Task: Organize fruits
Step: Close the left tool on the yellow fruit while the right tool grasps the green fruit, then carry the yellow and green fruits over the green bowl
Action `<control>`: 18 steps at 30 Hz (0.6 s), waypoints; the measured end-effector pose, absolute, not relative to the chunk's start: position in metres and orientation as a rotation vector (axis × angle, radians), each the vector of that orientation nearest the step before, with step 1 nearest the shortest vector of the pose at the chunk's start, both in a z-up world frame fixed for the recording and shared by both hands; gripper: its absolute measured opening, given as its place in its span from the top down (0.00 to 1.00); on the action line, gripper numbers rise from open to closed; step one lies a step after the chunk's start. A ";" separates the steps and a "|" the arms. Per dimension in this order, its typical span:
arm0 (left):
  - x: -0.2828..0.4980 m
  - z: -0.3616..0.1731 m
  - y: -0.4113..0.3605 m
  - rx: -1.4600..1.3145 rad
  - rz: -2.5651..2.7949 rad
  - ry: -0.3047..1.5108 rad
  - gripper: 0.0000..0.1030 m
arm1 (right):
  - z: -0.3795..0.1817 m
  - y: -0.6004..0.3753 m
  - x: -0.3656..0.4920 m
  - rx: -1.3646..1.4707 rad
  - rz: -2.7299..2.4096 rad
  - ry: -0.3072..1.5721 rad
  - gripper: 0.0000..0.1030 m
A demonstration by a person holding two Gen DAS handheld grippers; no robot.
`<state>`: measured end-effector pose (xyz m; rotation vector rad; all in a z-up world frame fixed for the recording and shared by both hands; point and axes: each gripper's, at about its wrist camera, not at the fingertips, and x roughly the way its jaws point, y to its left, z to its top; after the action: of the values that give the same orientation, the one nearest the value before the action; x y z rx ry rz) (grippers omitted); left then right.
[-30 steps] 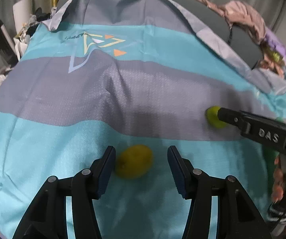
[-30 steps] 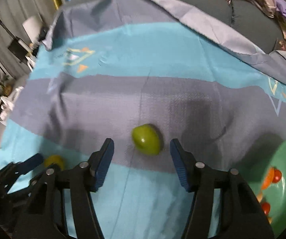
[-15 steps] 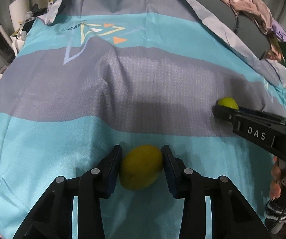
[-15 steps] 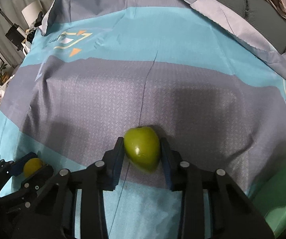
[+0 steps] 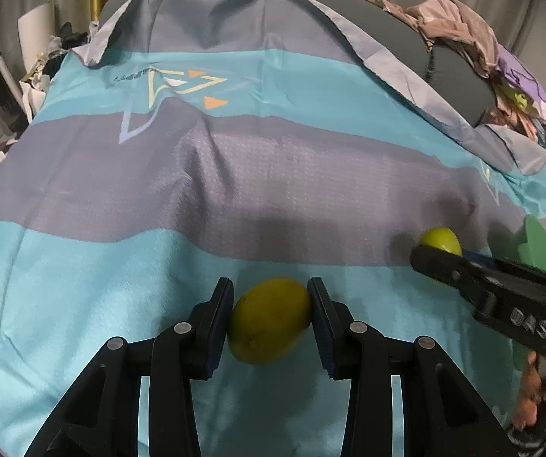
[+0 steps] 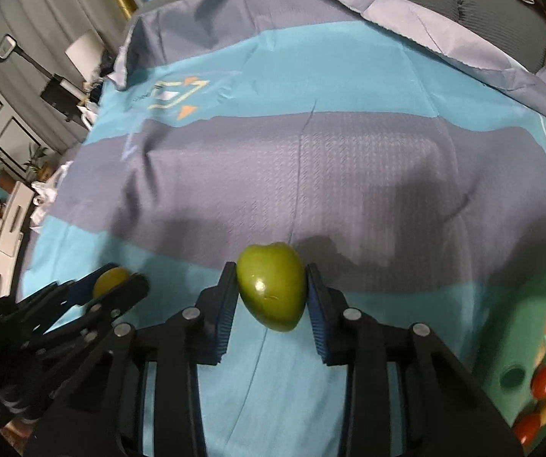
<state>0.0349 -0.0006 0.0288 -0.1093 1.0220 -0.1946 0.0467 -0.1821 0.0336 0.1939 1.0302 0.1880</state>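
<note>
Yellow lemon [image 5: 271,320] sits between the pads of the left gripper [image 5: 271,310], whose jaws have just closed onto its sides. Beside the lemon, toward the green plate [image 6: 539,285], the right gripper [image 6: 271,297] has likewise just closed on a green apple [image 6: 272,285]. Both fruits are just above the striped bedsheet [image 5: 273,175], probably gripped so they can go to the plate with its small tomatoes [image 6: 544,377].

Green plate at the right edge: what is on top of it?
On the green plate, small red and orange fruits lie along its visible part. The frame edge cuts off the rest.
</note>
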 end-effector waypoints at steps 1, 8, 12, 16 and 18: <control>0.034 0.030 -0.001 -0.113 -0.197 1.019 0.61 | 0.036 -0.183 0.042 0.200 0.192 1.024 0.66; 0.020 0.044 -0.014 -0.117 -0.244 0.970 0.61 | 0.052 -0.190 0.003 0.223 0.208 0.965 0.66; 0.011 0.053 -0.022 -0.135 -0.289 0.949 0.61 | 0.055 -0.200 -0.015 0.269 0.203 0.926 0.65; 0.001 0.062 -0.031 -0.120 -0.306 0.916 0.61 | 0.059 -0.209 -0.024 0.311 0.214 0.894 0.65; -0.004 0.066 -0.036 -0.119 -0.326 0.902 0.61 | 0.062 -0.212 -0.028 0.319 0.218 0.881 0.65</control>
<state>-0.0039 -0.0361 0.0660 -0.1188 0.9019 -0.3262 -0.0281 -0.2125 0.0619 0.3189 0.8811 0.2182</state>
